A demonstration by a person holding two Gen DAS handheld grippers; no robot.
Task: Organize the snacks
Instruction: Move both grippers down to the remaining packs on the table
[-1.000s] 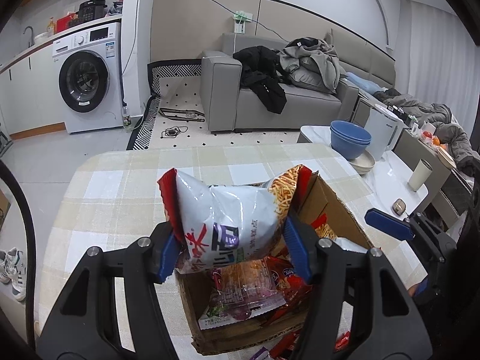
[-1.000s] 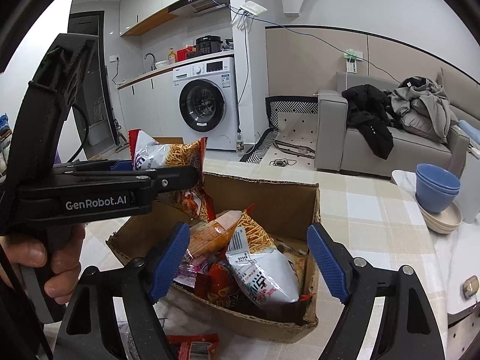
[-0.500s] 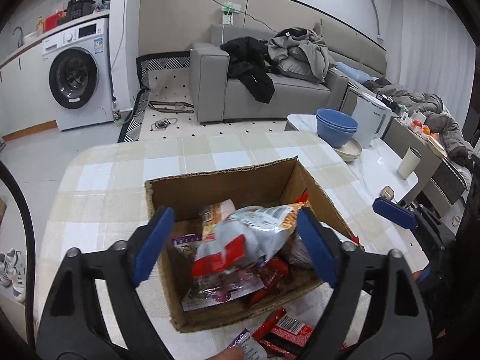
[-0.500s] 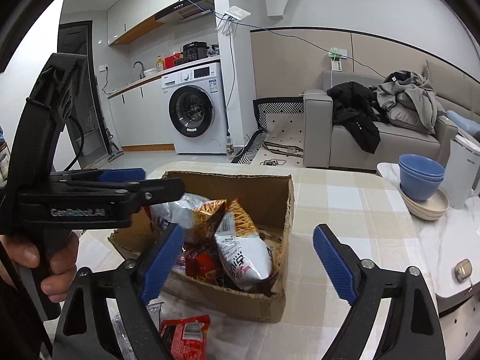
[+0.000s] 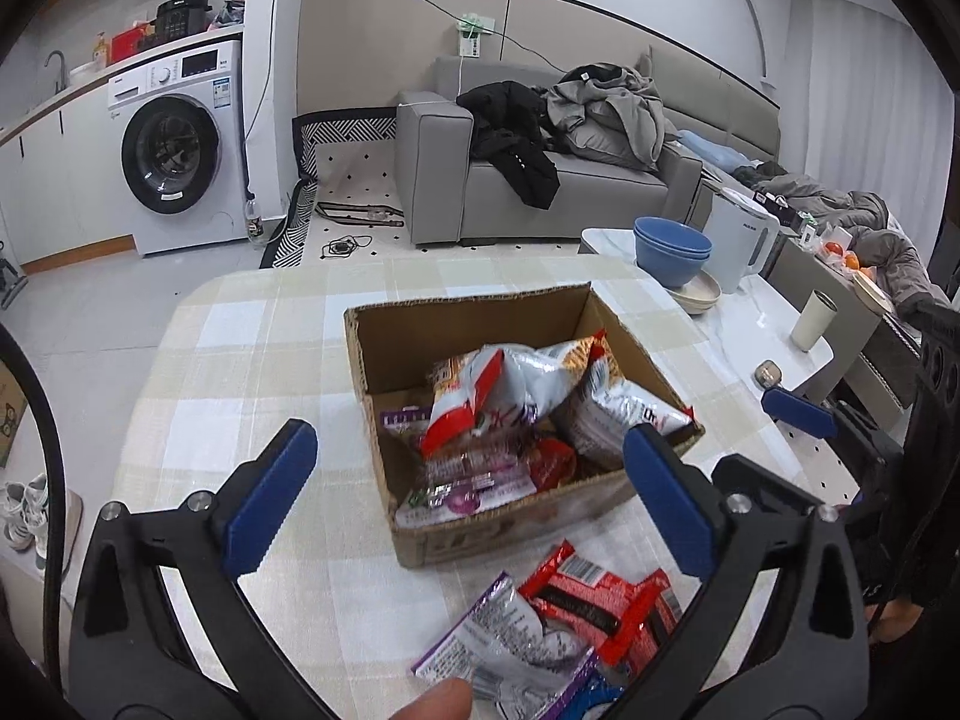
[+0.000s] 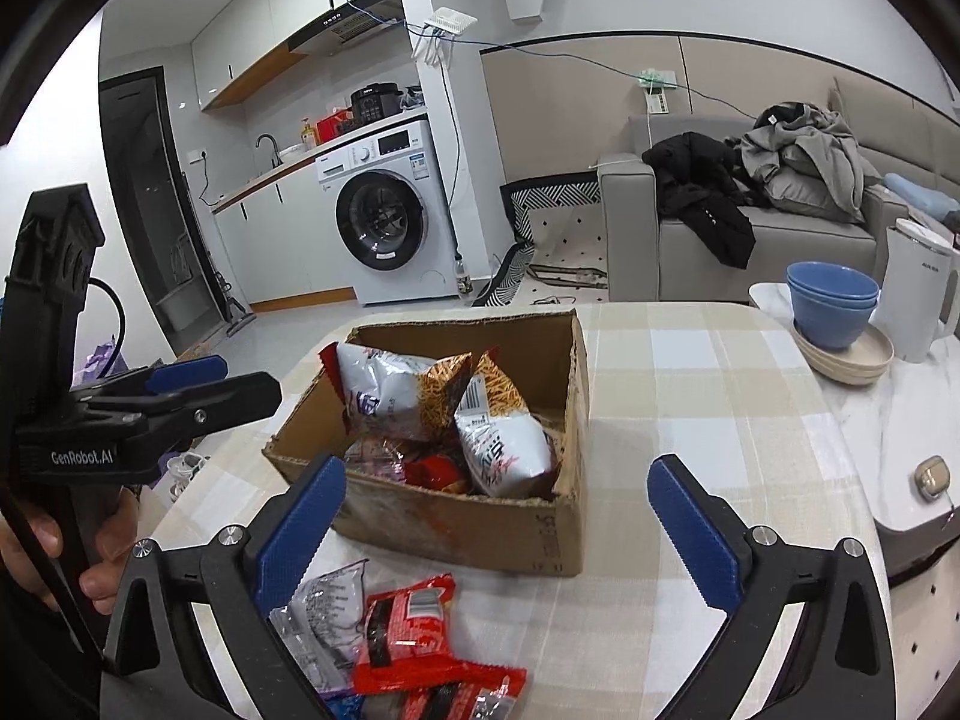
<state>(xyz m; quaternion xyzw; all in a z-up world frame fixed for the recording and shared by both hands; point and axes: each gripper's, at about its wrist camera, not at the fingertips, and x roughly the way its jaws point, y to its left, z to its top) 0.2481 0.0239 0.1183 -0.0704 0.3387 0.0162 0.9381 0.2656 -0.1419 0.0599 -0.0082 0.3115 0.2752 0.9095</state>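
Observation:
A cardboard box (image 5: 606,501) (image 6: 480,531) stands on the checked tablecloth and holds several snack bags. A silver and orange chip bag (image 5: 510,384) (image 6: 396,393) lies on top of them. My left gripper (image 5: 468,489) is open and empty, hovering above the box's near side. My right gripper (image 6: 498,525) is open and empty in front of the box. Loose packets lie on the cloth before the box: a red one (image 5: 600,603) (image 6: 405,636) and a silver and purple one (image 5: 504,642) (image 6: 318,606).
Stacked blue bowls (image 5: 672,249) (image 6: 831,306), a white kettle (image 5: 741,246) (image 6: 918,300) and a cup (image 5: 813,321) stand on a white side table to the right. A small earbud case (image 6: 933,477) lies there too. A sofa and a washing machine are beyond.
My left gripper opened and dropped the silver and orange chip bag into the box, then drew back toward me. The right gripper also backed away from the box.

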